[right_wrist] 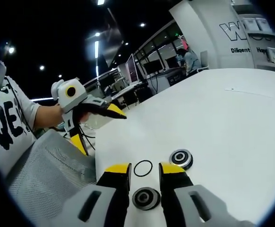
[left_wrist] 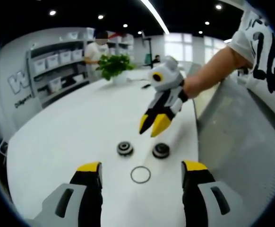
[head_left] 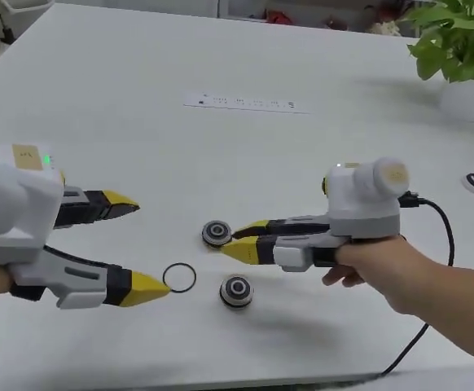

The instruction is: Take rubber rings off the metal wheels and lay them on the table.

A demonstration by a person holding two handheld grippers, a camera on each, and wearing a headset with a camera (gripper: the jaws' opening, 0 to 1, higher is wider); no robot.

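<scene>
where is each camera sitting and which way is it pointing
Head view: on the person's head, looking forward and down at the white table; the left gripper, right gripper and a forearm show.
Left gripper view: on the left gripper, looking along its wide-apart fingers across the table; the right gripper enters opposite.
Right gripper view: on the right gripper, looking along its closer-set fingers; the left gripper and the person's shirt show at left.
Shared: all three show the loose rubber ring and both metal wheels.
</scene>
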